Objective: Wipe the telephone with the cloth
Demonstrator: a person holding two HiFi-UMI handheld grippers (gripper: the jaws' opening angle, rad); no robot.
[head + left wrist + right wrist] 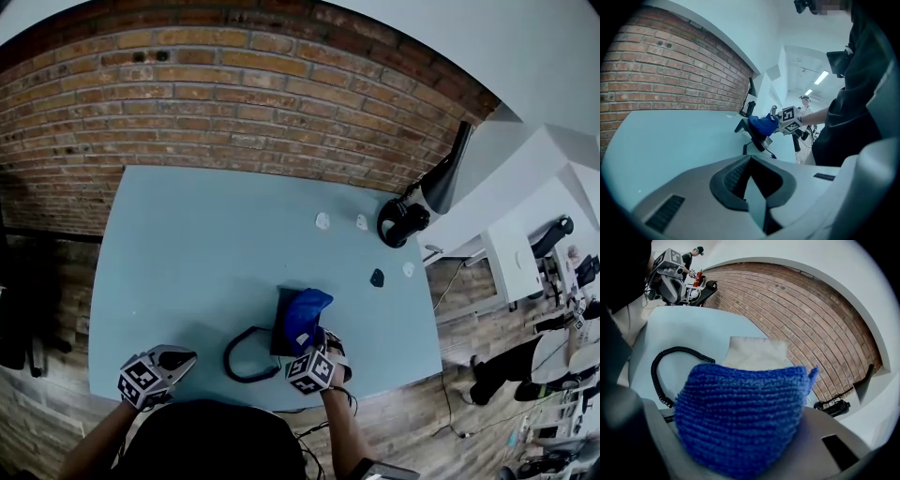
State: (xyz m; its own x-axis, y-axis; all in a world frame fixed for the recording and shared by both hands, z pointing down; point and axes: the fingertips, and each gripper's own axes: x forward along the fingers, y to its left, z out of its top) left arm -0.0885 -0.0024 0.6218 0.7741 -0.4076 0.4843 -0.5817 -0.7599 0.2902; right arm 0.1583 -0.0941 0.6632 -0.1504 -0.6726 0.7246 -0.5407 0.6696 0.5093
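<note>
The right tongs point(319, 337) are clenched on a blue knitted cloth point(307, 309), and the bunched cloth fills the space between them in the right gripper view. The cloth is draped over the telephone point(281, 333), a dark set that sits low and just right of centre in the head view, close to the near edge of the pale blue tabletop point(206, 253). A pale flat part of the telephone shows just beyond the cloth in the right gripper view. Its black coiled cord point(226, 356) loops out to the left on the tabletop.

The left tongs point(180, 359) are at the lower left of the head view, well apart from the telephone, tips together with nothing between them. A brick wall point(234, 84) runs across the top, and black headphones point(401, 223) lie near the tabletop's right edge.
</note>
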